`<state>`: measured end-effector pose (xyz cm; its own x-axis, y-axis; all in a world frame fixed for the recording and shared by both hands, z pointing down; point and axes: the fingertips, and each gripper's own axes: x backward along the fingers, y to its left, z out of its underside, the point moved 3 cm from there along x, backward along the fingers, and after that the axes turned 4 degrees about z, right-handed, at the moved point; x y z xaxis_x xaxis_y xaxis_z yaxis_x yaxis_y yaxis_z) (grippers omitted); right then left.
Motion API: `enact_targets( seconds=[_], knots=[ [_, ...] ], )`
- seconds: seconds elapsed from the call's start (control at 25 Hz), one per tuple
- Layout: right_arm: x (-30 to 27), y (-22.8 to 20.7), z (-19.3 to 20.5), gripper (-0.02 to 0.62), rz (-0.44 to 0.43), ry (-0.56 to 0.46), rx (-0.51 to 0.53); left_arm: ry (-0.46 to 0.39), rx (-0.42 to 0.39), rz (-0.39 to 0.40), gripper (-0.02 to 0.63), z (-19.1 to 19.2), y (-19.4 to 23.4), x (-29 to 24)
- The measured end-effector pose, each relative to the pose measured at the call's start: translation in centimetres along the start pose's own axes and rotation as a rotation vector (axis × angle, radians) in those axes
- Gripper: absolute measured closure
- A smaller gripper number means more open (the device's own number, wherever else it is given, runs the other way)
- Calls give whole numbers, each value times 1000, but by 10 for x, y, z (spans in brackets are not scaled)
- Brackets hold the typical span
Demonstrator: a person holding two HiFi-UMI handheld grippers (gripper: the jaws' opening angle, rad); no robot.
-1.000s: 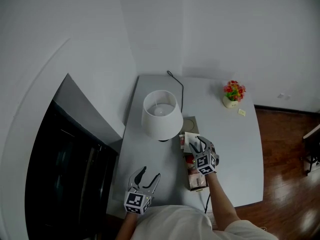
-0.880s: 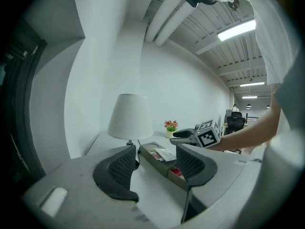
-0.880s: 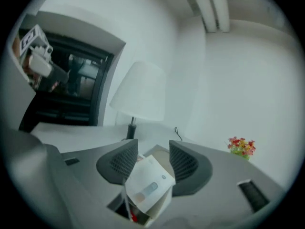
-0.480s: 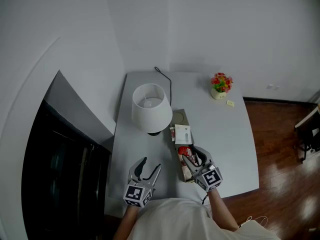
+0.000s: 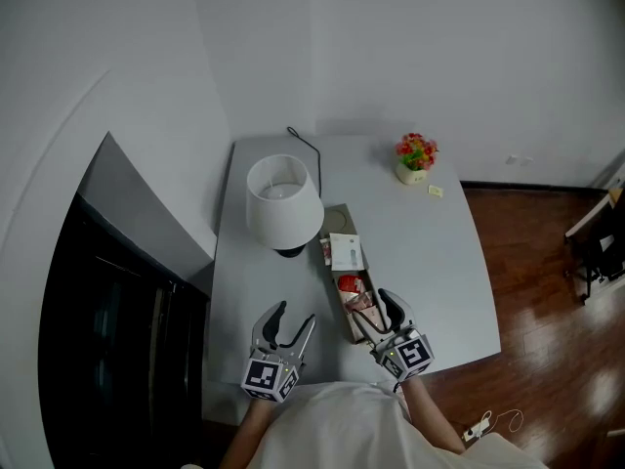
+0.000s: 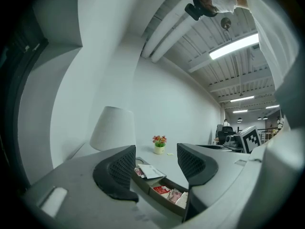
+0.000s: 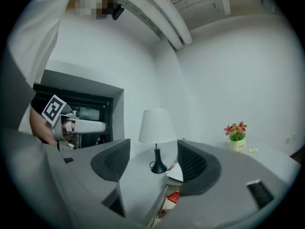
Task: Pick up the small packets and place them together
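The small packets lie in a long, narrow, dark-walled tray [image 5: 349, 332] that runs away from the person down the middle of the pale grey table [image 5: 439, 262]. A white packet [image 5: 347, 252] lies across a far section, a red packet [image 5: 350, 283] sits behind it towards the person, and pinkish packets [image 5: 360, 302] fill the next section.

The right gripper [image 5: 371, 307] hangs over the near end of the tray. Its jaws are opening, with nothing between the pads. The left gripper [image 5: 294, 314] is over bare table to the left of the tray, close to the near edge. Its jaws stand apart and are also opening, empty.

A table lamp with a white shade [image 5: 284, 201] stands just beside the tray's far left side, on a black foot [image 5: 290, 252]. Its black cord [image 5: 303, 145] trails to the back edge. A small pot of red and yellow flowers [image 5: 415, 156] stands well apart at the far right corner, with a little yellow slip [image 5: 435, 191] near it. A black cabinet front [image 5: 107, 340] flanks the table on the left. Dark wood floor [image 5: 547, 262] lies to the right, with a white cable [image 5: 491, 423] on it.

Print on the white packet and on the pot is too small to read. The only clear markings are the black-and-white squares on the gripper cubes
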<state>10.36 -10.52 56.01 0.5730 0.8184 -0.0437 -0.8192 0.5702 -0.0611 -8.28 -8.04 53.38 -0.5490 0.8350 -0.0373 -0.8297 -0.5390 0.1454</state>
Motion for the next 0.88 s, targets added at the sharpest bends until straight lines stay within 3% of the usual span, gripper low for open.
enact_targets(
  seconds=[0.88],
  knots=[
    [10,12,-4,276,-16,31,17,23,33,-65,362,10,12,17]
  ],
)
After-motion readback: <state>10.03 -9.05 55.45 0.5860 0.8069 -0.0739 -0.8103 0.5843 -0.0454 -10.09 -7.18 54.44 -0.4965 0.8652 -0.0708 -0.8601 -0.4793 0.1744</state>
